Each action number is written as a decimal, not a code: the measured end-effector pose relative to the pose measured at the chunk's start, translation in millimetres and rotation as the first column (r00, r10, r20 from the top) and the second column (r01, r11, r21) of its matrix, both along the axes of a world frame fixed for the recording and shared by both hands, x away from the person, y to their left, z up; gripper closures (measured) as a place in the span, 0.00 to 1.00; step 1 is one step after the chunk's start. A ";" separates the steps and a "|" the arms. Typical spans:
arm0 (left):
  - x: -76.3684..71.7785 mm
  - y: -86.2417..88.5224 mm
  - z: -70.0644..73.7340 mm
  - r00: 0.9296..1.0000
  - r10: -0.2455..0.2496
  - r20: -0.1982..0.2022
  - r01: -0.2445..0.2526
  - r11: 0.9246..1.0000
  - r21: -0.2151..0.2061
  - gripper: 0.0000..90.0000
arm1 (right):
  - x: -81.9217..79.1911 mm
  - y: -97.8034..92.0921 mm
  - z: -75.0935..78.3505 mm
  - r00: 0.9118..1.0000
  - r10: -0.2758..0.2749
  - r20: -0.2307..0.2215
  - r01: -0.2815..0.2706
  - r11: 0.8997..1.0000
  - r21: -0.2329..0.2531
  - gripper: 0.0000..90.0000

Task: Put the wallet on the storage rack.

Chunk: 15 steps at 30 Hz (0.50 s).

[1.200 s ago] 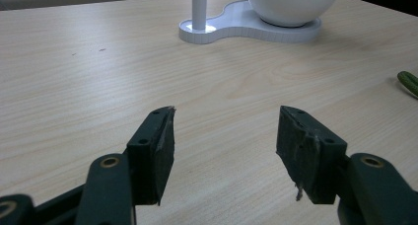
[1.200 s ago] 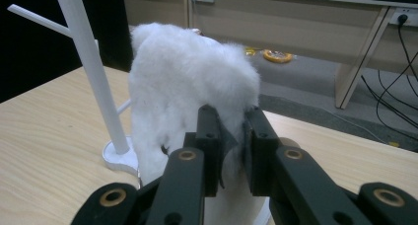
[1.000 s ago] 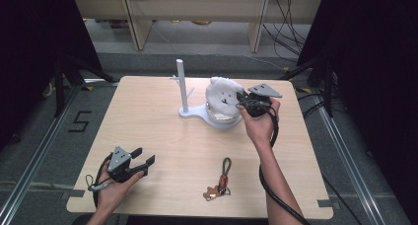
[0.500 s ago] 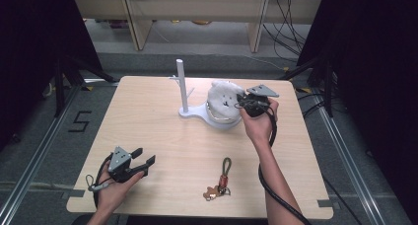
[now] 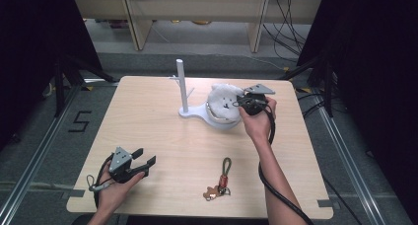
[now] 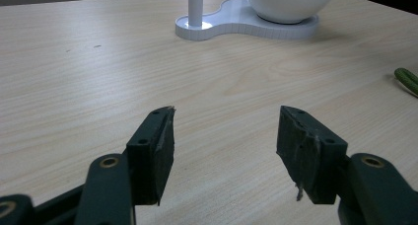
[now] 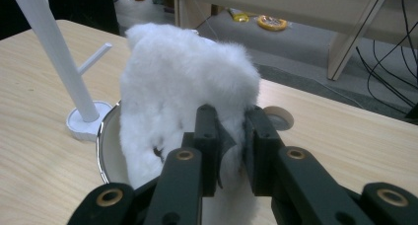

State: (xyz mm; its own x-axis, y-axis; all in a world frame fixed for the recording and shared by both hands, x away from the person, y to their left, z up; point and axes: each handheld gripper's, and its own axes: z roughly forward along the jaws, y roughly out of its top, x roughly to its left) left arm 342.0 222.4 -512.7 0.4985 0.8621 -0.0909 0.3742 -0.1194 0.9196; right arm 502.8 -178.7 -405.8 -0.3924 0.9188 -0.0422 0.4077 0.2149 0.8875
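1. Little has moved over the last second: the right tool (image 5: 245, 102) stays at the white bowl, drawn at most slightly toward the person's side, and the left tool (image 5: 143, 163) has kept its place on the near left of the surface.
2. Right tool: its two black jaws are clamped on a fluffy white plush cloth (image 7: 187, 82), with a dark fold of the material pinched between the pads. The cloth rises ahead of and above the jaws.
3. Beneath the tool sits the round white bowl (image 5: 223, 121), part of a white plastic stand with a flat base and a tall upright post (image 5: 181, 84). The cloth hangs over the bowl's mouth, its lower part dropping inside the rim.
4. The relation that matters, in my judgement: the cloth's long axis runs roughly vertical, up from the bowl, so the tool would have to travel along that line, and the post stands just beyond and to the side of the bowl.
5. Left tool: jaws spread wide, holding nothing, resting low over the pale wooden surface (image 5: 157, 131), well apart from the bowl; the right hand is by far the nearer.
6. A green-looped keyring with brown charms (image 5: 220, 180) lies between the two tools, near the front edge.
7. Hidden: the cloth's lower end inside the bowl, and whether it touches the bottom.
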 end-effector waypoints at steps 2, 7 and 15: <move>0.0 0.1 -0.2 1.000 -0.002 -0.001 0.002 1.000 0.002 0.43 | 1.6 0.4 0.3 1.000 -0.008 -0.003 0.008 1.000 -0.019 0.87; -0.3 -0.4 -0.2 1.000 -0.004 -0.001 0.004 1.000 0.001 0.43 | 9.3 1.9 -1.7 1.000 -0.018 -0.009 0.018 0.999 -0.045 0.80; -0.4 0.0 -0.4 1.000 -0.004 -0.001 0.004 1.000 0.001 0.43 | 12.1 3.7 -5.2 0.999 -0.035 -0.033 0.033 0.998 -0.053 0.67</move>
